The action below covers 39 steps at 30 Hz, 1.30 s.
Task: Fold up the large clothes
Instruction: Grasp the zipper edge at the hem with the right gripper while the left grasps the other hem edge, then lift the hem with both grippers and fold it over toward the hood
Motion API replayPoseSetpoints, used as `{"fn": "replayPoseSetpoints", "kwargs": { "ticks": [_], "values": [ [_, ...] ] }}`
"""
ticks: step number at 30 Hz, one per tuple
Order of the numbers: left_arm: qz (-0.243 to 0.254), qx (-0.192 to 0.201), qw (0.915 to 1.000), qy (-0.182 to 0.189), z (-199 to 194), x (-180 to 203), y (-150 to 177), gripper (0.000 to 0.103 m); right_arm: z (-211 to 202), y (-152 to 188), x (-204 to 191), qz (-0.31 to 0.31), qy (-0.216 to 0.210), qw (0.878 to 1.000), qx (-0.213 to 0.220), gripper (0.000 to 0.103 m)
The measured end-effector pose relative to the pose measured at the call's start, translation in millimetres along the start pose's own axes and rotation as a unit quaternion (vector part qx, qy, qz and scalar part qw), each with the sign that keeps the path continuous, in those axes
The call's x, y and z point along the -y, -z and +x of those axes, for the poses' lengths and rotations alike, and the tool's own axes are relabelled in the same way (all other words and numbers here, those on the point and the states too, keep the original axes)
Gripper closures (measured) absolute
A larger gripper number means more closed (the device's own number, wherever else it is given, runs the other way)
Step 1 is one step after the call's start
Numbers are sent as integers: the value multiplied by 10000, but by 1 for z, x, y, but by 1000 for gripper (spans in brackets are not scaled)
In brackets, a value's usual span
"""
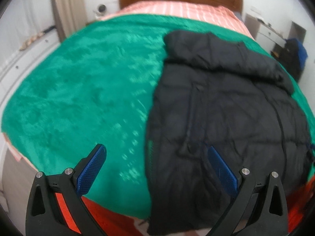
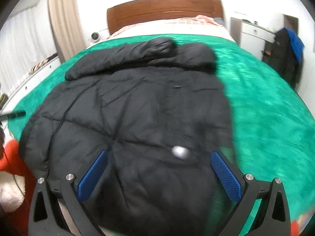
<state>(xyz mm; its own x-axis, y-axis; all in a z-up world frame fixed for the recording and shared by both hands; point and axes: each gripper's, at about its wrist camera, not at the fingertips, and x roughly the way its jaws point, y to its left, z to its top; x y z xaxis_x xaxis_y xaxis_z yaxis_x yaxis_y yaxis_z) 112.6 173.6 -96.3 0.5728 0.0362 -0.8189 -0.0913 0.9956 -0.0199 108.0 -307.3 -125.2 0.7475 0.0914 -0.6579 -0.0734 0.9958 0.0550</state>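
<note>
Blanket (image 1: 78, 90), green, is spread over bed; broad bare area is available on L side in left wrist view. Left gripper (image 1: 156, 166) is held released above near bed edge, nothing betw. its blue pads (image 1: 91, 170); L pad is seen over blanket, R pad over jacket's L edge. Jacket (image 1: 226, 118), black quilted, is laid flat on blanket w/ hem hanging over near bed edge. One sleeve (image 2: 122, 59) is seen folded across upper body below collar; 2nd sleeve cannot be made out, so side folds are judged approx. done, and lengthwise fold (hem toward collar) is judged outstanding. Right gripper (image 2: 159, 162) is likewise released, jaws spread wide, nothing grasped, positioned over jacket's lower body; small pale spot (image 2: 180, 152) on fabric is too blurred to identify. Jacket's R edge is seen running straight up the blanket, w/ ample free blanket beyond it. Headboard (image 2: 165, 9) is well apart from collar, so room for fold travel is judged sufficient. Hem overhang is judged main risk: slippery shell may slide off edge.
</note>
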Motion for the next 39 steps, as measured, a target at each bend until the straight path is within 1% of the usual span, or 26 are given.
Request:
{"fn": "replayPoseSetpoints", "kwargs": {
  "ticks": [2, 4, 6, 8, 10, 12, 13, 14, 15, 16, 17, 18, 19, 20, 22, 25, 27, 29, 31, 32, 33, 35, 36, 37, 38, 39],
  "values": [
    [49, -243, 9995, 196, 6, -1, 5, 0, -18, 5, 22, 213, 209, 9995, -63, 0],
    [64, -477, 9981, 391, 12, -2, 14, 0, -29, 16, 49, 577, 296, 9973, -350, 0],
    [101, -634, 9962, 597, 17, -1, 25, 0, -31, 30, 69, 1037, 86, 9914, -797, 0],
    [168, -804, 9935, 788, 23, 3, 35, 1, -32, 43, 76, 1354, -264, 9848, -1057, 0],
    [259, -975, 9908, 904, 29, 8, 43, 1, -30, 48, 72, 1421, -464, 9823, -1128, 0],
    [422, -1149, 9883, 906, 33, 16, 52, 2, -24, 49, 62, 1342, -533, 9828, -1155, 3],
    [500, -1203, 9876, 876, 34, 19, 55, 3, -19, 49, 57, 1312, -562, 9825, -1199, 10],
    [577, -1262, 9867, 842, 33, 22, 58, 12, -10, 50, 52, 1298, -613, 9805, -1343, 31],
    [599, -1294, 9860, 869, 32, 24, 59, 20, -5, 51, 49, 1302, -610, 9788, -1457, 45],
    [602, -1316, 9857, 862, 30, 25, 60, 35, -2, 52, 46, 1279, -439, 9789, -1534, 62],
    [618, -1314, 9866, 748, 28, 26, 60, 54, -5, 52, 45, 1257, -338, 9798, -1520, 70],
    [602, -1324, 9869, 692, 25, 25, 59, 65, -9, 52, 46, 1273, -368, 9801, -1476, 76],
    [512, -1338, 9869, 738, 22, 22, 58, 78, -13, 51, 47, 1315, -433, 9799, -1433, 82],
    [344, -1352, 9868, 821, 18, 16, 57, 84, -19, 50, 49, 1347, -483, 9798, -1393, 83],
    [192, -1336, 9863, 952, 8, 10, 57, 88, -34, 49, 51, 1322, -515, 9813, -1302, 84],
    [304, -1321, 9858, 993, -11, 9, 64, 89, -55, 50, 52, 1344, -599, 9808, -1278, 85],
    [388, -1448, 9833, 1030, -25, 8, 74, 89, -67, 53, 57, 1421, -757, 9767, -1421, 85],
    [411, -1612, 9793, 1156, -42, 4, 87, 89, -80, 59, 56, 1409, -868, 9730, -1606, 86],
    [327, -1710, 9758, 1322, -59, -3, 95, 90, -92, 63, 58, 1565, -1071, 9654, -1789, 86],
    [201, -1720, 9741, 1451, -68, -8, 94, 90, -99, 63, 63, 1777, -1242, 9592, -1813, 87],
    [-19, -1657, 9722, 1654, -82, -14, 88, 90, -106, 57, 69, 2069, -1497, 9509, -1747, 87],
    [-371, -1371, 9692, 2012, -103, -23, 67, 92, -120, 34, 78, 2388, -1866, 9415, -1473, 87],
    [-512, -1103, 9678, 2206, -116, -27, 47, 92, -127, 12, 83, 2447, -2042, 9400, -1216, 87],
    [-557, -870, 9674, 2311, -124, -30, 30, 92, -131, -7, 85, 2430, -2173, 9400, -1009, 87],
    [-536, -565, 9672, 2416, -131, -29, 3, 92, -133, -32, 87, 2355, -2308, 9408, -791, 87],
    [-500, -379, 9668, 2478, -132, -26, -19, 92, -131, -64, 88, 2241, -2416, 9426, -538, 87]
  ]
}}
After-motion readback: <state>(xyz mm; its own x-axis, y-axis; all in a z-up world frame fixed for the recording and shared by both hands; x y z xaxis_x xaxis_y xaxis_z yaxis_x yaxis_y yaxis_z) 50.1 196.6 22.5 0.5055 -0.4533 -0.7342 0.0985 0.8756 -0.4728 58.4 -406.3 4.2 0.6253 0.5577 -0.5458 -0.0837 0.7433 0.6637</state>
